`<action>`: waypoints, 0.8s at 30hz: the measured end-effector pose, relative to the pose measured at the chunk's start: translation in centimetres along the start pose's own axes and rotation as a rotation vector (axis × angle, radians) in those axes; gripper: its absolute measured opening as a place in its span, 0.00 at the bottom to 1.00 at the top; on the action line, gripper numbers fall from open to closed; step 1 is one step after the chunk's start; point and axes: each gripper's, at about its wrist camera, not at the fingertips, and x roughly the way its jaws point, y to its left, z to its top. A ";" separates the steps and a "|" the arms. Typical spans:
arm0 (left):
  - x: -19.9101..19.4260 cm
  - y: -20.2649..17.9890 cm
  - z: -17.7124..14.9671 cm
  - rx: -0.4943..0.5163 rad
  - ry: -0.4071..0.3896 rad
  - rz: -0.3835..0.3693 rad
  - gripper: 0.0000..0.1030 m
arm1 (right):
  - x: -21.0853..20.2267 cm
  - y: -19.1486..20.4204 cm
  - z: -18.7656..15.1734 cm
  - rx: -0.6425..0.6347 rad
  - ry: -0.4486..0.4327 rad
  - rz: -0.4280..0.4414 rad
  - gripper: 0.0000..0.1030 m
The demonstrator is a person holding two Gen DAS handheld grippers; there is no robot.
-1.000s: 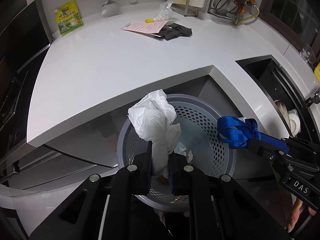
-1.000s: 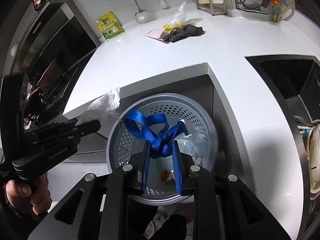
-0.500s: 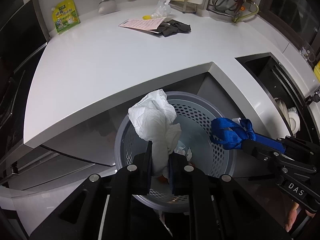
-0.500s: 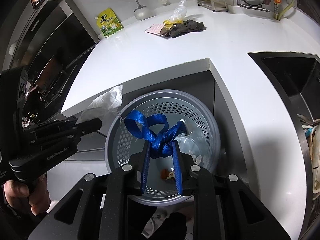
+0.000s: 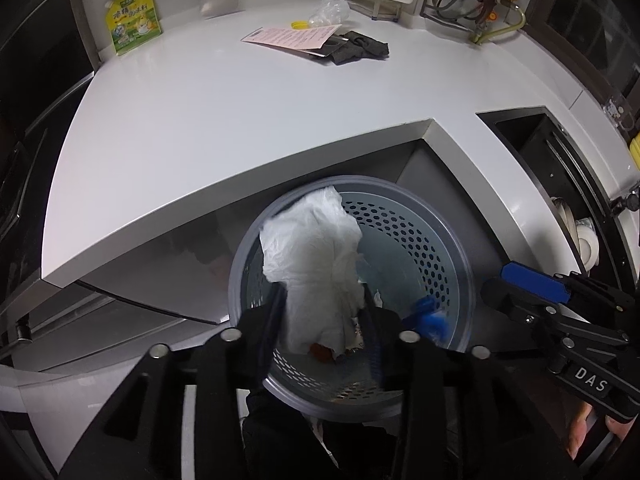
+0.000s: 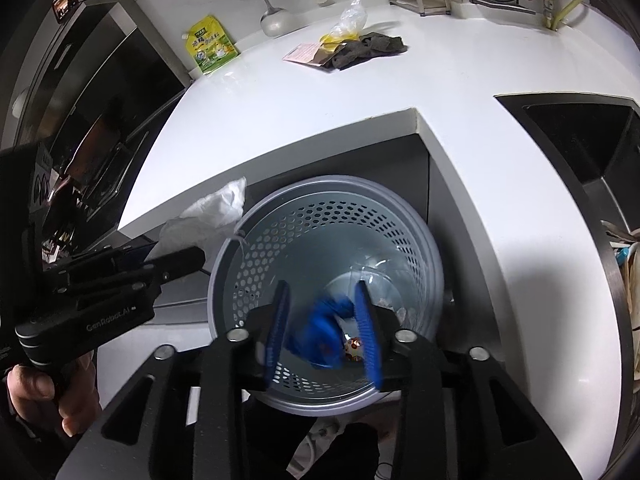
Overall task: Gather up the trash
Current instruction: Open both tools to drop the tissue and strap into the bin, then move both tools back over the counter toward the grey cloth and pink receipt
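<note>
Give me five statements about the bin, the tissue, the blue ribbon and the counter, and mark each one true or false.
1. The grey perforated bin stands below the counter's inner corner. True.
2. The right gripper is clamped on the blue ribbon. False: its jaws have just been opening, and the blurred ribbon is loose between them.
3. The white tissue lies on the counter. False: it is between the left gripper's just-opened jaws, over the bin.
4. A dark cloth lies on the counter beside a pink paper. True.
5. The bin is empty. False: small scraps lie at its bottom.
</note>
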 end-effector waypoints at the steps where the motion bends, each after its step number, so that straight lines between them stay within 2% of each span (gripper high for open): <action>1: 0.1 0.1 0.0 -0.005 0.003 0.003 0.50 | 0.0 0.0 0.0 0.001 -0.001 -0.001 0.38; 5: 0.0 0.4 0.0 -0.020 0.004 0.008 0.52 | -0.1 -0.3 0.0 0.009 -0.003 -0.002 0.42; 19: -0.2 0.3 0.3 -0.023 -0.012 0.028 0.62 | -0.4 -1.0 -0.1 0.015 -0.006 -0.002 0.45; 22: -0.3 0.3 0.4 -0.024 -0.019 0.035 0.70 | -0.4 -1.3 0.0 0.016 -0.006 -0.004 0.48; 24: -0.4 0.3 0.6 -0.025 -0.029 0.038 0.75 | -0.5 -1.6 0.1 0.019 -0.013 -0.008 0.54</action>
